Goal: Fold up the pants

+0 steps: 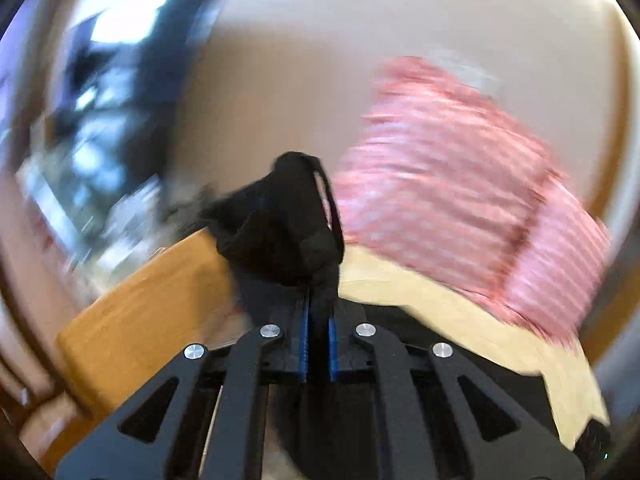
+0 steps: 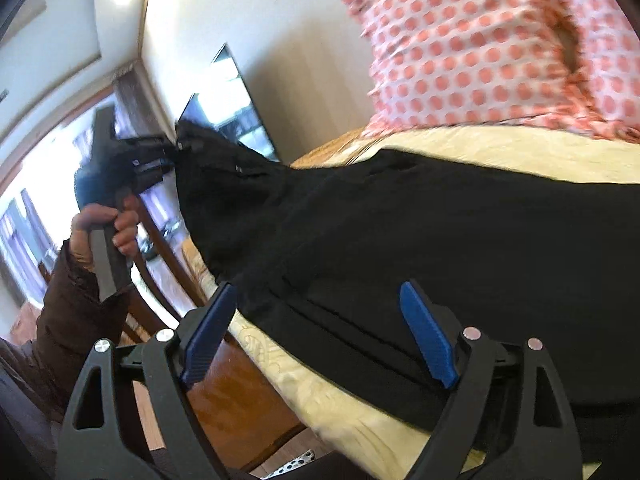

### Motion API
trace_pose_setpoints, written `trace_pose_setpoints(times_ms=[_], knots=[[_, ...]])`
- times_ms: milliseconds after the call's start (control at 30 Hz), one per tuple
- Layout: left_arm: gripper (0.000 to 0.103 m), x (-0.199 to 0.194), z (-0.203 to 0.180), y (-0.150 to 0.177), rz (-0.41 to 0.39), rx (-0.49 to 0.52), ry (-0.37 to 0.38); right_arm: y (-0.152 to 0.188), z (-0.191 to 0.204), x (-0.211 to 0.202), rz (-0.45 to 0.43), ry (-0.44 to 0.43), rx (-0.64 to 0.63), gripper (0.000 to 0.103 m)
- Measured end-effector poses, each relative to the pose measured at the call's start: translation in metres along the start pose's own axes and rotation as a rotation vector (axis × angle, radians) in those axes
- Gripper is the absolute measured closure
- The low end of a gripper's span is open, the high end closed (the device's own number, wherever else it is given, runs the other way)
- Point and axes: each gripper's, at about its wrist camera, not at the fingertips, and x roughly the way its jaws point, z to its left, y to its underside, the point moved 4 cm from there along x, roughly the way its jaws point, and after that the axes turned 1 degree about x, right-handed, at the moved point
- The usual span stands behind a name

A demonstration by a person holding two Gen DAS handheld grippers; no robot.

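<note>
Black pants [image 2: 420, 232] lie across a bed with a cream sheet [image 2: 480, 140]. My left gripper [image 1: 318, 312] is shut on a bunched end of the pants [image 1: 288, 224], with a belt loop sticking up, and holds it lifted off the bed. In the right wrist view the left gripper [image 2: 170, 152] shows at the far left, pulling that end up and away. My right gripper [image 2: 320, 332] is open, its blue pads [image 2: 430, 340] on either side of the near edge of the pants, not closed on the cloth.
A pink-and-white dotted pillow [image 2: 480, 48] lies at the head of the bed, also in the left wrist view [image 1: 452, 184]. A wooden bed frame [image 1: 144, 312] runs along the left side. A wall-mounted TV [image 2: 240, 100] and a window [image 2: 32, 184] are beyond.
</note>
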Motion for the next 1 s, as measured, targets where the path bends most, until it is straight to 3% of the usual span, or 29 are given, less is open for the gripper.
trace_pose_setpoints(times_ms=[100, 167, 233, 333, 400, 467, 500, 600, 733, 800, 833, 867, 1000], knots=[[0.098, -0.006, -0.089, 0.005, -0.01, 0.19, 0.17, -0.002, -0.018, -0.041, -0.091, 0.059, 0.038, 0.019], [0.098, -0.008, -0.15, 0.023, 0.016, 0.28, 0.327, -0.001, -0.034, -0.071, -0.153, 0.119, 0.074, 0.019], [0.098, -0.005, -0.207, 0.056, 0.097, 0.351, 0.495, 0.004, -0.056, -0.104, -0.221, 0.186, 0.139, 0.018], [0.098, 0.005, -0.268, 0.131, 0.273, 0.476, 0.662, 0.019, -0.09, -0.15, -0.304, 0.305, 0.242, 0.017], [0.098, 0.016, -0.284, 0.172, 0.374, 0.537, 0.688, 0.032, -0.117, -0.178, -0.327, 0.394, 0.331, 0.017], [0.097, 0.033, -0.287, 0.209, 0.5, 0.533, 0.708, 0.038, -0.132, -0.192, -0.34, 0.416, 0.4, 0.017], [0.097, 0.035, -0.286, 0.216, 0.517, 0.52, 0.715, 0.039, -0.141, -0.199, -0.35, 0.413, 0.438, 0.017], [0.097, 0.027, -0.277, 0.209, 0.47, 0.502, 0.708, 0.026, -0.15, -0.198, -0.344, 0.357, 0.467, 0.016], [0.092, 0.005, -0.267, 0.199, 0.498, 0.449, 0.78, -0.006, -0.154, -0.175, -0.281, 0.276, 0.455, 0.017], [0.062, -0.004, -0.263, 0.194, 0.503, 0.406, 0.815, -0.017, -0.153, -0.159, -0.226, 0.273, 0.44, 0.018], [0.017, -0.008, -0.254, 0.186, 0.476, 0.372, 0.801, -0.019, -0.153, -0.152, -0.198, 0.286, 0.432, 0.023], [0.005, -0.008, -0.246, 0.177, 0.435, 0.339, 0.761, -0.02, -0.153, -0.144, -0.171, 0.302, 0.421, 0.026], [0.005, 0.005, -0.196, 0.149, 0.343, 0.221, 0.587, -0.02, -0.162, -0.11, -0.039, 0.388, 0.387, 0.05]])
